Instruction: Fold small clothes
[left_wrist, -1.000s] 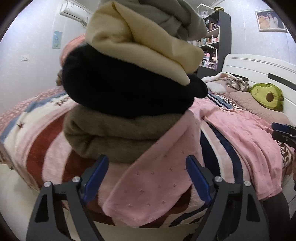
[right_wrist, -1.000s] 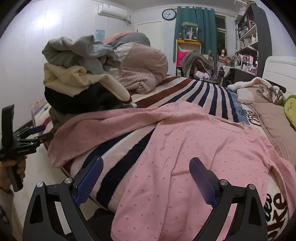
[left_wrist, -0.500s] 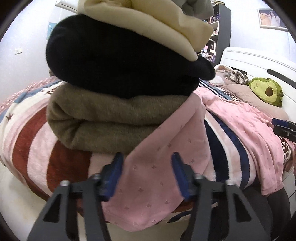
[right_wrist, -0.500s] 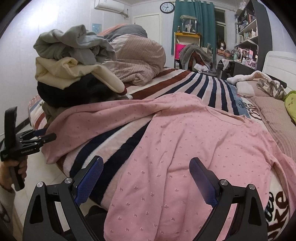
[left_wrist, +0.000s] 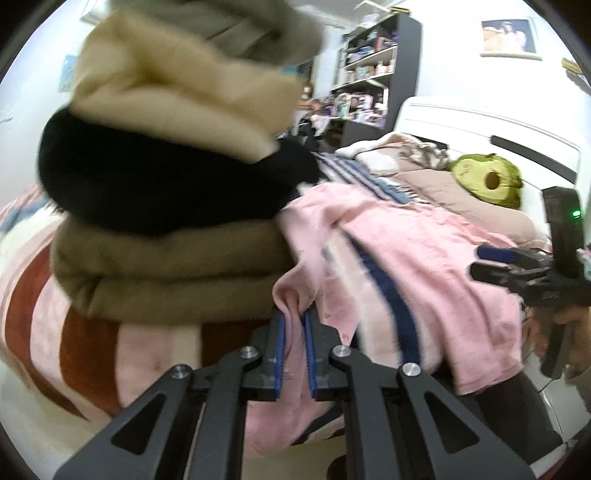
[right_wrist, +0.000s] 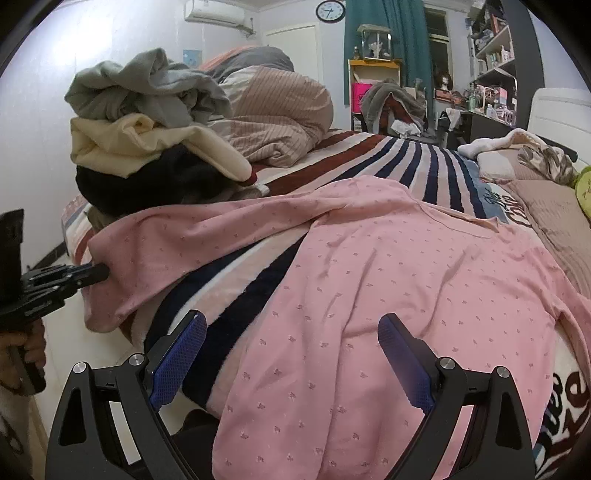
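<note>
At the bottom centre of the left wrist view the left gripper (left_wrist: 293, 321) has just been closing, and its blue pads now pinch a bunched fold of the pink top's sleeve (left_wrist: 295, 295), the cloth squeezed between them. The right wrist view shows the same grip at its left edge, where the dark fingertips bite the cuff end of the sleeve (right_wrist: 155, 251) while the cuff droops below them over the bed's edge. The right gripper (right_wrist: 291, 354) sits at the lower middle of its own frame with its jaws spread wide and nothing in them; the hem area of the pink top (right_wrist: 369, 295) lies just beyond and under the fingers.

The relation that matters is the sleeve's long axis: in the right wrist view it runs from the pinched cuff at centre left, rising toward the shoulder at the middle of the frame, where it joins the body spread flat across the striped blanket (right_wrist: 406, 158). So the left hand is plainly the nearer one to the sleeve (and already has it), and a fold would, I judge, carry the cuff rightward along that line onto the body.

Behind the sleeve, at upper left, stands the pile of clothes (right_wrist: 147, 140), touching the sleeve's far edge; a dragged sleeve could disturb it.
</note>
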